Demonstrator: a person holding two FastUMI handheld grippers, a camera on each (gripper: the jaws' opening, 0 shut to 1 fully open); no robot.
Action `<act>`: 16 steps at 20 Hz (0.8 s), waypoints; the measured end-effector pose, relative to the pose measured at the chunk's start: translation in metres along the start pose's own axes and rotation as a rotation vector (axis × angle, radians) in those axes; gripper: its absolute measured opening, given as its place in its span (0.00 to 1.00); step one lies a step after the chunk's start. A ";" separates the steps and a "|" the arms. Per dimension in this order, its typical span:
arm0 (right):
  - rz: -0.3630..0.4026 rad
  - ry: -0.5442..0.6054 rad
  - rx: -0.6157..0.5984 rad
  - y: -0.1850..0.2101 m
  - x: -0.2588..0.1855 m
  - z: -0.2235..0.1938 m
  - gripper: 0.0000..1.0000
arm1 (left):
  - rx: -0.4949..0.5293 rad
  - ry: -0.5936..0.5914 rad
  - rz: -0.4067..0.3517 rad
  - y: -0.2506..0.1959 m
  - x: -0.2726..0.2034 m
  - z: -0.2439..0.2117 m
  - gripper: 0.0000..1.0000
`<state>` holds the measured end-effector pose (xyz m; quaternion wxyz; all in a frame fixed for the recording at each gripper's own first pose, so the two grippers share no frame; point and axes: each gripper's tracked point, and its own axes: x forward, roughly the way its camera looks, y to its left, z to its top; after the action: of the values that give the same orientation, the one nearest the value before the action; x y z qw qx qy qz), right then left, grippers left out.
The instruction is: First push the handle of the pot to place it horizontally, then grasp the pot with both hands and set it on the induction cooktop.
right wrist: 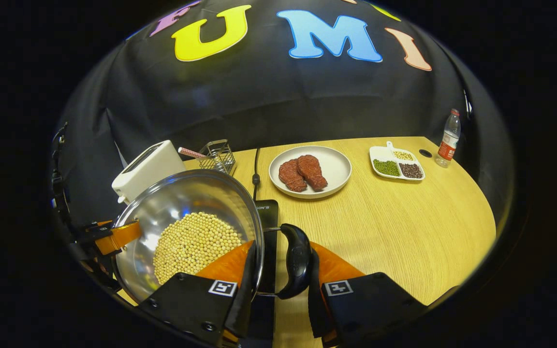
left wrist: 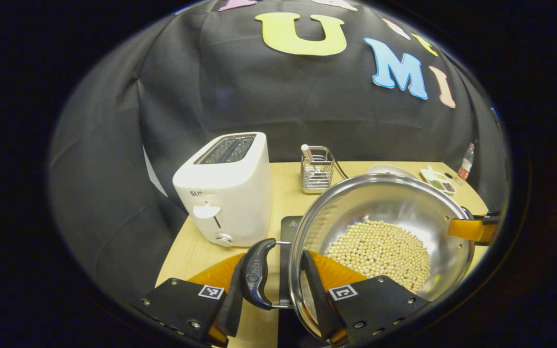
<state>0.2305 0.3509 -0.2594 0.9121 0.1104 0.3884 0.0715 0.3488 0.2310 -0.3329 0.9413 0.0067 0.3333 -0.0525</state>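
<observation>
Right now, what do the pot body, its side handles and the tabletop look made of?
Pot: polished metal, likely stainless steel; the wall mirrors the light.
Handle: black, smooth, slightly glossy, probably moulded plastic, on thin metal rods.
Table: pale wood grain, matte; solid wood or laminate, can't tell.

Pot [left wrist: 394, 203]: polished metal, mirror-glossy inside. Pot handles [left wrist: 257, 273]: smooth black plastic, slight sheen. Table [right wrist: 394, 227]: light wood grain, matt. Toaster [left wrist: 227, 193]: smooth white plastic. Plate [right wrist: 336, 166]: glossy white. Wall [left wrist: 269, 96]: matt black cloth, creased.

2 grippers [left wrist: 278, 290] [right wrist: 278, 285] clamped, facing each other.
</observation>
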 end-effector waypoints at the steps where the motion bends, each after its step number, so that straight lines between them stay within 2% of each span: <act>1: -0.004 -0.007 -0.003 -0.001 0.000 0.001 0.48 | 0.007 -0.005 -0.004 -0.002 0.000 0.001 0.63; 2: -0.004 -0.007 -0.004 -0.002 0.002 0.000 0.53 | 0.014 -0.005 -0.004 -0.003 0.001 0.001 0.63; 3: -0.003 -0.008 0.002 -0.002 0.003 0.000 0.50 | 0.018 -0.005 -0.004 -0.003 0.004 0.001 0.61; 4: -0.001 -0.006 0.009 -0.004 0.003 -0.001 0.51 | 0.020 -0.007 -0.005 -0.005 0.004 0.001 0.64; 5: 0.006 -0.001 0.018 -0.004 0.004 -0.002 0.51 | 0.020 -0.013 -0.002 -0.005 0.006 0.000 0.62; 8: 0.018 -0.013 0.033 -0.005 0.004 0.000 0.59 | 0.028 -0.054 0.014 -0.005 -0.002 -0.001 0.68; 9: 0.016 -0.023 0.024 -0.006 0.003 0.002 0.56 | 0.018 -0.070 0.026 -0.003 -0.004 0.000 0.70; 10: 0.019 -0.036 0.016 -0.006 -0.002 0.005 0.65 | -0.001 -0.093 0.038 -0.001 -0.008 0.003 0.66; 11: 0.020 -0.052 0.005 -0.006 -0.004 0.007 0.71 | -0.020 -0.118 0.051 0.002 -0.013 0.007 0.78; 12: 0.020 -0.069 -0.007 -0.008 -0.011 0.012 0.92 | -0.033 -0.139 0.069 0.006 -0.019 0.011 0.81; 13: 0.024 -0.088 -0.019 -0.011 -0.016 0.016 0.99 | -0.042 -0.159 0.090 0.009 -0.029 0.015 0.82; 16: 0.032 -0.154 -0.060 -0.027 -0.040 0.034 0.98 | -0.064 -0.247 0.140 0.015 -0.059 0.036 0.85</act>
<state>0.2284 0.3110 -0.2156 0.9408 0.0943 0.3131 0.0888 0.3270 0.2493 -0.2681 0.9763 -0.0067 0.2151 0.0234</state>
